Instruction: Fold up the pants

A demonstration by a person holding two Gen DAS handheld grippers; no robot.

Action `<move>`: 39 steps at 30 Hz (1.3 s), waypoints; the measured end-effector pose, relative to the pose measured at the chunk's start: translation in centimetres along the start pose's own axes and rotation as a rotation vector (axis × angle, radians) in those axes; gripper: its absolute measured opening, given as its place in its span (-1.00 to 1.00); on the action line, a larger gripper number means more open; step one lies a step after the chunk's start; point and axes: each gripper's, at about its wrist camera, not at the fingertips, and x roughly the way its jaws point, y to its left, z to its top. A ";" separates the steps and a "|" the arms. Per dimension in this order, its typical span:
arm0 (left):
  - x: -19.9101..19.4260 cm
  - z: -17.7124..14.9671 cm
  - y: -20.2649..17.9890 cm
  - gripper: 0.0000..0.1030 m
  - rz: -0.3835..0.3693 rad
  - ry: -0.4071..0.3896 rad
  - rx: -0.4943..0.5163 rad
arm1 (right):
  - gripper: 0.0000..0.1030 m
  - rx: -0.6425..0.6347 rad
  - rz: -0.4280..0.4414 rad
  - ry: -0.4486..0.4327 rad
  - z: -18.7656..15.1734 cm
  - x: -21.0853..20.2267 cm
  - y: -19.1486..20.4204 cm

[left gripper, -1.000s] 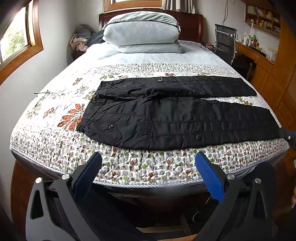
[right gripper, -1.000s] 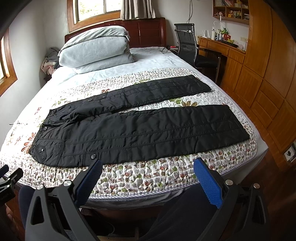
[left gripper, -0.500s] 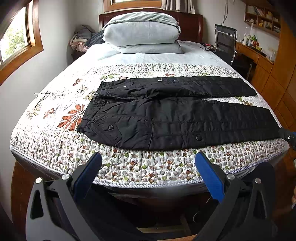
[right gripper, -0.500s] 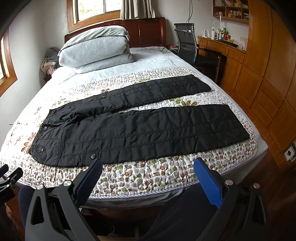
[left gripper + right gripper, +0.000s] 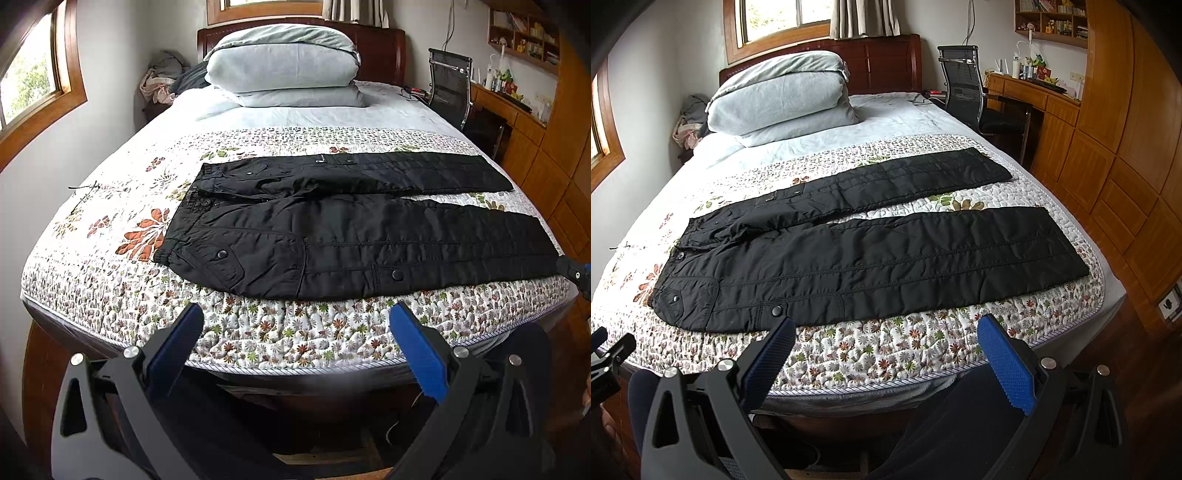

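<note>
Both spread wide, left claw (image 5: 295, 350) and right claw (image 5: 884, 354), short of black pants (image 5: 868, 258) flat on bed (image 5: 280, 332); slippery quilted fabric likely sliding, skewing any fold.

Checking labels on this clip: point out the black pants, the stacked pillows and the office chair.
black pants (image 5: 871, 258): right wrist view, middle of the near leg.
stacked pillows (image 5: 280, 70): left wrist view, front face of the upper pillow.
office chair (image 5: 962, 86): right wrist view, mesh backrest.
</note>
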 end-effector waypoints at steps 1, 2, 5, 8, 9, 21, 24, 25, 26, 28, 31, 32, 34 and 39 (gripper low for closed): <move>0.0 0.0 0.0 0.94 0.000 -0.001 0.001 | 0.93 0.000 0.000 0.000 0.0 0.0 0.0; 0.0 0.0 0.0 0.94 0.002 -0.002 0.002 | 0.93 0.000 0.000 0.000 0.0 0.0 0.0; 0.0 0.0 0.0 0.94 -0.001 0.000 0.000 | 0.93 -0.001 0.000 0.000 0.0 0.0 0.0; 0.0 0.0 -0.1 0.94 0.000 -0.002 -0.001 | 0.93 -0.003 -0.001 0.000 -0.1 0.0 0.0; 0.1 0.0 0.0 0.94 -0.002 0.001 -0.003 | 0.93 -0.003 -0.002 0.000 -0.1 0.0 0.0; 0.0 0.0 -0.2 0.94 0.002 -0.002 0.004 | 0.93 -0.002 -0.003 -0.003 0.1 -0.2 -0.1; -0.1 0.1 -0.3 0.94 0.001 -0.004 0.006 | 0.93 0.001 -0.003 -0.005 0.2 -0.3 -0.2; -0.2 0.1 -0.3 0.94 0.002 -0.005 0.007 | 0.93 0.001 -0.003 -0.006 0.2 -0.3 -0.2; -0.2 0.2 -0.3 0.94 0.001 -0.005 0.008 | 0.93 0.001 -0.003 -0.007 0.3 -0.3 -0.2; -0.3 0.2 -0.3 0.94 0.001 -0.007 0.009 | 0.93 0.003 -0.004 -0.010 0.4 -0.4 -0.3; -0.4 0.3 -0.3 0.94 -0.001 -0.010 0.010 | 0.93 0.003 -0.005 -0.013 0.5 -0.5 -0.3; -0.4 0.3 -0.3 0.94 -0.002 -0.010 0.010 | 0.93 0.003 -0.005 -0.013 0.5 -0.5 -0.4; -0.3 0.4 -0.2 0.94 -0.007 -0.007 0.009 | 0.93 0.005 -0.006 -0.013 0.5 -0.5 -0.5; 0.2 0.4 0.2 0.94 -0.021 0.004 0.000 | 0.93 0.005 -0.014 -0.009 0.6 -0.3 -0.9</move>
